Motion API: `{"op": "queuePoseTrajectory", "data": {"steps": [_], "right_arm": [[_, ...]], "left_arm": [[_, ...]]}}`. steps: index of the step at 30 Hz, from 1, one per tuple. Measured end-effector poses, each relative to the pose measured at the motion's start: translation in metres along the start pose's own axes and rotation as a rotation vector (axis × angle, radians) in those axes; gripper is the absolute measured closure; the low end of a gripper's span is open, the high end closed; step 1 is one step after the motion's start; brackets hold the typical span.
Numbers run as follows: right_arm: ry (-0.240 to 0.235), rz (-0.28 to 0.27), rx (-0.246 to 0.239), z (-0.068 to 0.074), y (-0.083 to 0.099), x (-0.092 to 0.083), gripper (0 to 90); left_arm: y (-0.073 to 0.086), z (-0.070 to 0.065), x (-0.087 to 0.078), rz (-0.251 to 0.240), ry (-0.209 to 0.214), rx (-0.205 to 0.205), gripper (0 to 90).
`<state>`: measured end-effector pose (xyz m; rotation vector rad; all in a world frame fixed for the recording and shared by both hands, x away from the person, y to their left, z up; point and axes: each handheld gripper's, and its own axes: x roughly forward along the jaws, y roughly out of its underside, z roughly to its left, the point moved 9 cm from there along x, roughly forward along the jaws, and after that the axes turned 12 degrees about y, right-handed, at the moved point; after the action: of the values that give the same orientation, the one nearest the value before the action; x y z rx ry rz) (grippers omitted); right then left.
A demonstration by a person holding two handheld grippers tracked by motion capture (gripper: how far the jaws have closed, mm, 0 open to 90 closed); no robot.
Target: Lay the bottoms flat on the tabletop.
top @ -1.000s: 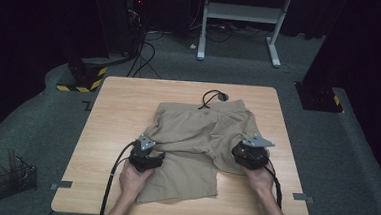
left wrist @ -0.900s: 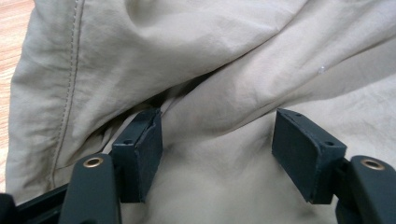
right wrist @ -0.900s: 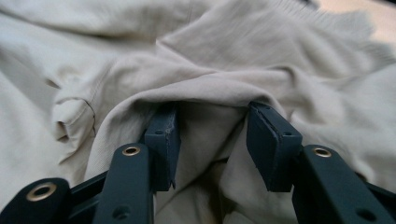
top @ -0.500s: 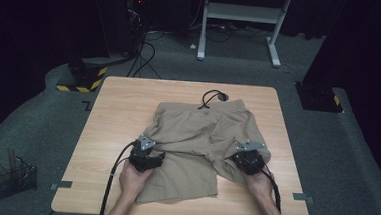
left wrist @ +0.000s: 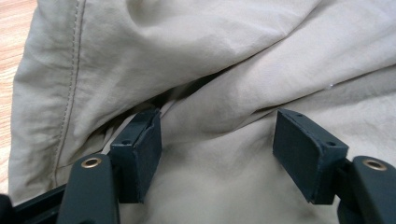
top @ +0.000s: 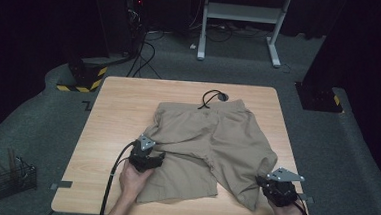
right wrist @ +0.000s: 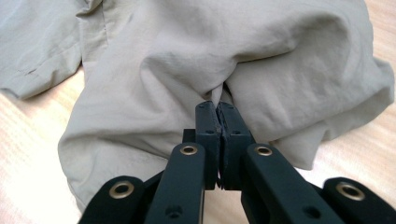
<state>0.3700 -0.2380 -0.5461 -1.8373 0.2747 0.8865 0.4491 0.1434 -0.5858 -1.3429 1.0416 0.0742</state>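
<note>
The khaki shorts (top: 211,144) lie crumpled on the wooden table (top: 118,108), one leg spread toward its near edge and the other bunched and pulled toward its right corner, so smoothing or folding looks barely begun. The right gripper (right wrist: 218,126) has just closed its jaws, pinching that leg's cloth. The left gripper (left wrist: 219,149) rests spread on the other leg, gripping nothing.

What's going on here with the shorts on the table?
A person works a pair of khaki cloth shorts on a light wooden table with two hand-held tools. The right tool, whose jaws have just been closing, is clamped on a pinch of the right leg's fabric near the table's front corner. The left tool rests on the other leg with jaws open, fabric lying loose between them.
</note>
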Motion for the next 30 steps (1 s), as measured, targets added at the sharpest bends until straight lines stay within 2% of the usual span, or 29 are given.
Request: {"op": "queuePoseTrajectory", "data": {"steps": [3,4,5,6,9,10,13,15,17,20,24,26,30], "right_arm": [[-0.01,-0.042,0.021,0.001,-0.004,0.002,72.6],[-0.008,-0.059,0.03,0.002,-0.009,0.005,66.1],[0.001,-0.069,0.033,0.002,-0.012,0.008,63.5],[-0.003,-0.076,0.031,0.002,-0.017,0.012,64.2],[-0.027,-0.08,0.019,0.006,-0.028,0.026,85.0],[-0.017,-0.098,0.009,0.007,-0.034,0.028,87.6],[0.001,-0.143,-0.026,0.013,-0.055,0.03,88.4],[-0.008,-0.16,-0.032,0.017,-0.069,0.033,88.3],[-0.026,-0.152,-0.027,0.021,-0.077,0.042,88.2],[-0.058,-0.085,-0.032,0.032,-0.081,0.066,87.8],[-0.066,-0.064,-0.031,0.04,-0.083,0.085,87.4],[-0.063,-0.052,-0.031,0.042,-0.083,0.092,87.3],[-0.055,-0.027,-0.01,0.045,-0.079,0.104,86.3]], "left_arm": [[0.0,0.0,0.0,-0.001,0.0,-0.002,32.8],[0.0,0.0,0.0,0.0,0.0,0.0,32.8],[0.0,0.0,0.0,0.0,-0.001,0.001,32.8],[0.0,0.0,0.0,0.0,-0.001,0.001,32.8],[0.0,0.0,0.0,0.0,-0.001,-0.001,32.8],[0.0,0.0,0.0,0.0,-0.001,-0.001,32.8],[0.0,0.0,0.0,0.0,0.0,-0.001,32.7],[0.0,0.0,0.0,-0.002,0.0,-0.002,32.7],[0.0,0.0,0.0,-0.002,0.003,0.001,33.1],[0.0,-0.001,0.0,-0.001,0.013,0.008,35.1],[0.001,-0.004,-0.004,0.014,0.02,0.013,41.2],[0.0,-0.011,-0.008,0.013,0.047,0.01,40.1],[-0.004,-0.035,-0.013,0.009,0.123,0.013,35.4]]}}
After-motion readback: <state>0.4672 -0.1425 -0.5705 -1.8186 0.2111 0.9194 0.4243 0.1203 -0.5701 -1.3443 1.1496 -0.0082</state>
